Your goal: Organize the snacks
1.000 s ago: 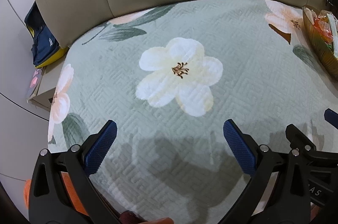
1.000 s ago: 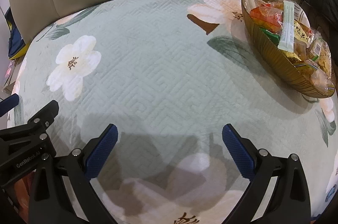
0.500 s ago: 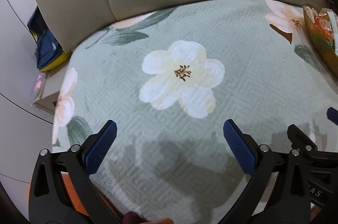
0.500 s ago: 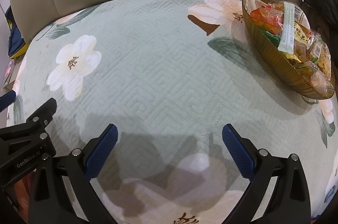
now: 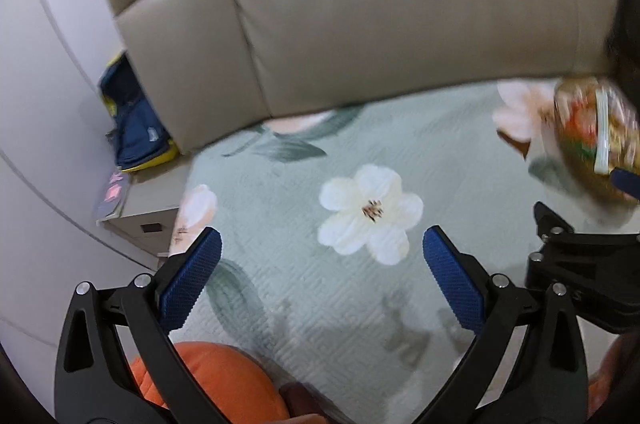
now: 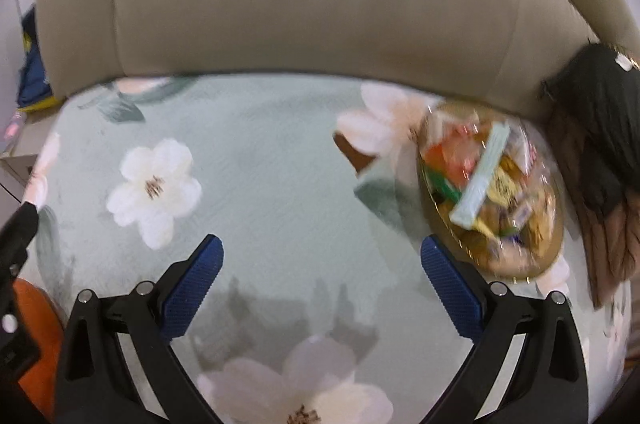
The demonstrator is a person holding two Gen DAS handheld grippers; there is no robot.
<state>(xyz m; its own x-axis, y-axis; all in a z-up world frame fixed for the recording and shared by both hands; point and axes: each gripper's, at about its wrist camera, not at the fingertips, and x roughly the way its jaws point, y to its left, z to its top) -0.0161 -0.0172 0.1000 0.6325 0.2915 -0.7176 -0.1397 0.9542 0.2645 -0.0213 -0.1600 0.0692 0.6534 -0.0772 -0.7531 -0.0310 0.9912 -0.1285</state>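
Note:
A golden oval bowl (image 6: 549,256) heaped with wrapped snacks (image 6: 480,179) sits on the right of a pale green quilt with white flowers (image 6: 280,183); it is motion-blurred. The same bowl (image 5: 580,175) appears at the right edge of the left wrist view. My right gripper (image 6: 322,284) hangs open over bare quilt, left of the bowl, holding nothing. Above the quilt near a white flower (image 5: 370,214), my left gripper (image 5: 320,278) is open and empty too. The right gripper's black frame (image 5: 580,264) shows beside it.
A beige padded headboard (image 5: 360,3) runs along the far side. A dark garment (image 6: 600,143) lies right of the bowl. A blue and yellow bag (image 5: 136,127) and a bedside cabinet (image 5: 148,207) stand off the quilt's left edge. Orange fabric (image 5: 224,384) shows at the bottom.
Both grippers have pulled back and tilted up, so the headboard fills more of each view and the bowl sits lower. Both stay open and empty.

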